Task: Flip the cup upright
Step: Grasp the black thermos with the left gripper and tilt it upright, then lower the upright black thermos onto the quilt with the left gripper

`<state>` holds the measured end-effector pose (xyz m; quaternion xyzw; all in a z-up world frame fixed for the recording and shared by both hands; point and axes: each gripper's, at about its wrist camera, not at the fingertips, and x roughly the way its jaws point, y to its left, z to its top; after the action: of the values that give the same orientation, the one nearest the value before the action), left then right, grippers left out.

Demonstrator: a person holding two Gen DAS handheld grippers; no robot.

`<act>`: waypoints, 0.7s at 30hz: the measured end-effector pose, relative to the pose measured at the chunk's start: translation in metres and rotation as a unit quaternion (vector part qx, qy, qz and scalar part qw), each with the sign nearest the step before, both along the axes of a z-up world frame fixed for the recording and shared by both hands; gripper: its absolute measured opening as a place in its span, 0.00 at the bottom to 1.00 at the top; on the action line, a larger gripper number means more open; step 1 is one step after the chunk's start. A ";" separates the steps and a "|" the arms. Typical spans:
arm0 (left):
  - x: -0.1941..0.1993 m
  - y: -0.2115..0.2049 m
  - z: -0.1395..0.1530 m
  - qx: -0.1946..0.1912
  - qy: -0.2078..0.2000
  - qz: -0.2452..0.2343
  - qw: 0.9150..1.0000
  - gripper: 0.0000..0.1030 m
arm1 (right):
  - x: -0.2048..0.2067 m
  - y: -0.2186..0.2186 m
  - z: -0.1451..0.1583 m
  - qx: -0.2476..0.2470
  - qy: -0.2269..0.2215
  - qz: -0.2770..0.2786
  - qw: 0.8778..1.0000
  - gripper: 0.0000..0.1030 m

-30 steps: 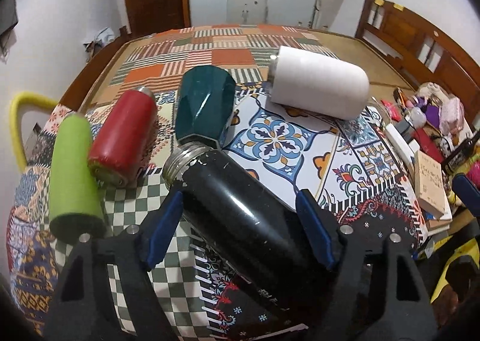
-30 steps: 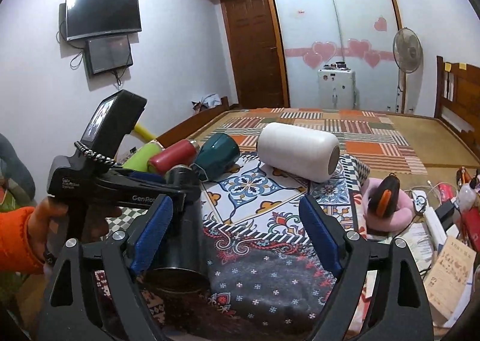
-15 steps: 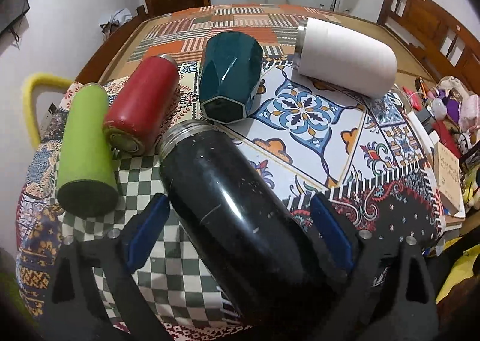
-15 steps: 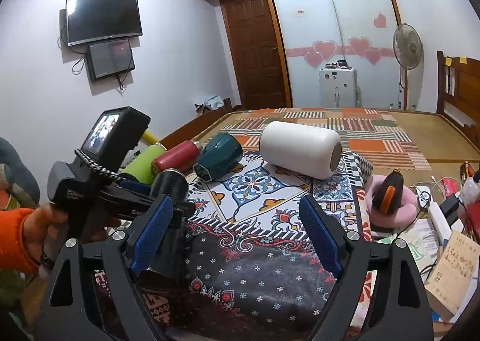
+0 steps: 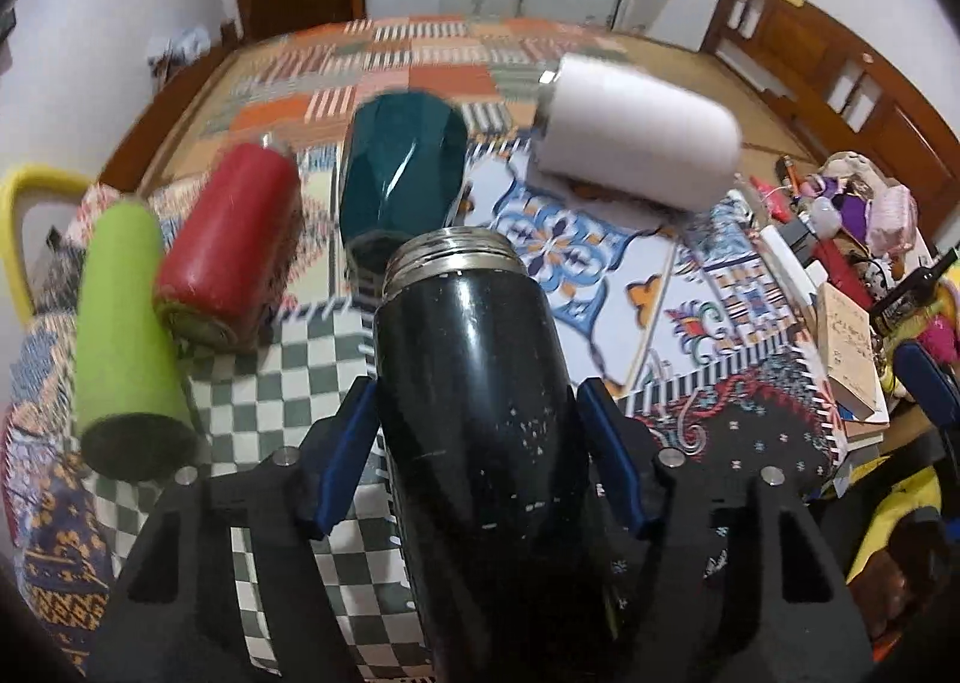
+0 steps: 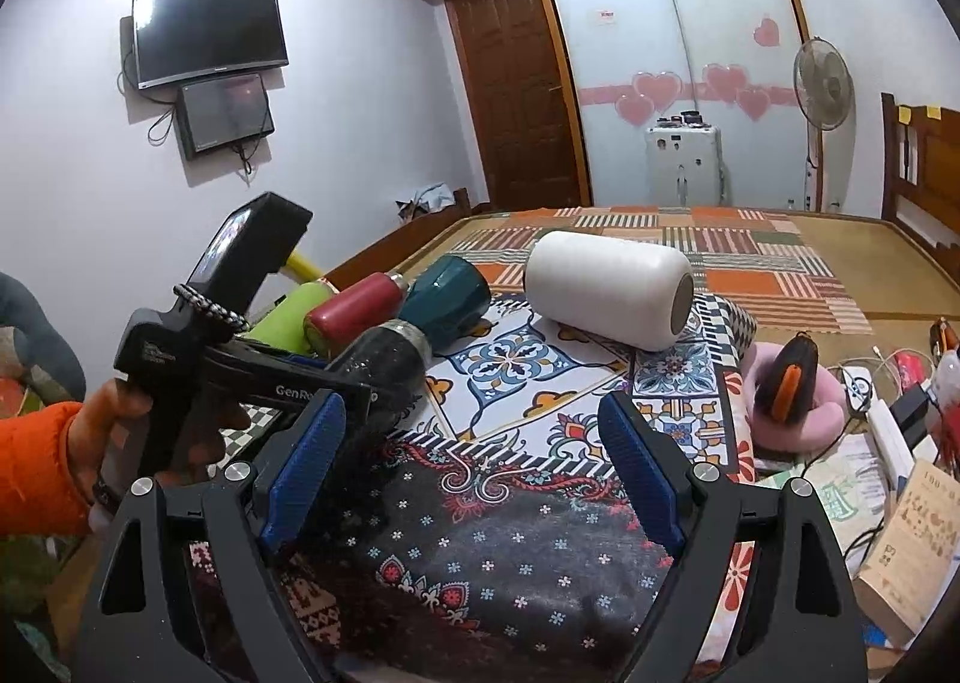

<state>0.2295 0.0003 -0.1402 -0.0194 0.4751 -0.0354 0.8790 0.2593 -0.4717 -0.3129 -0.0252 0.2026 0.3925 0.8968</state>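
Note:
My left gripper (image 5: 477, 443) is shut on a black flask (image 5: 474, 383) with a bare metal threaded neck, its blue pads against both sides. The flask is tilted, neck up and away from me, lifted off the patterned cloth. In the right wrist view the flask (image 6: 384, 365) shows at the left, held by the left gripper's body (image 6: 240, 359). My right gripper (image 6: 474, 461) is open and empty above the dark part of the cloth. Lying on their sides are a green cup (image 5: 123, 323), a red flask (image 5: 234, 239), a teal faceted cup (image 5: 399, 173) and a white cup (image 5: 636, 131).
The patchwork cloth (image 6: 528, 533) covers the table. Books, cables and small clutter (image 5: 840, 287) crowd the right edge, with a pink cushion holding a dark object (image 6: 792, 389). A yellow chair back (image 5: 24, 203) stands at the left. A bed lies behind.
The left gripper has closed on the black flask and tipped it from lying slanted on the cloth to pointing neck-up and away. The right gripper has stayed open, nearly still.

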 end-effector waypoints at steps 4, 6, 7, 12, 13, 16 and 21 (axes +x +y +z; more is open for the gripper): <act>-0.017 -0.001 0.021 0.001 -0.036 -0.014 0.999 0.64 | -0.004 0.003 0.004 -0.001 -0.009 0.003 1.000 0.82; -0.027 0.001 0.033 -0.002 -0.054 -0.013 0.998 0.64 | -0.007 0.004 0.006 0.000 -0.012 0.006 1.000 0.82; -0.031 0.002 0.038 -0.003 -0.063 -0.013 0.998 0.64 | -0.008 0.005 0.006 0.000 -0.014 0.006 1.000 0.82; -0.053 0.009 0.065 -0.011 -0.106 -0.011 0.994 0.63 | -0.011 0.008 0.011 0.005 -0.017 0.008 1.000 0.84; -0.055 0.010 0.067 -0.012 -0.111 -0.010 0.994 0.63 | -0.012 0.008 0.012 0.006 -0.020 0.008 1.000 0.87; -0.065 0.014 0.078 -0.019 -0.130 -0.008 0.991 0.63 | -0.015 0.010 0.015 0.009 -0.030 0.007 0.999 0.89; -0.077 0.015 0.095 -0.012 -0.165 -0.008 0.986 0.62 | -0.016 0.012 0.018 0.012 -0.032 0.011 0.999 0.90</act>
<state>0.1520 0.0156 -0.0454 -0.0198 0.3228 -0.0504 0.9449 0.2431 -0.4593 -0.2950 -0.0293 0.1685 0.4037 0.8988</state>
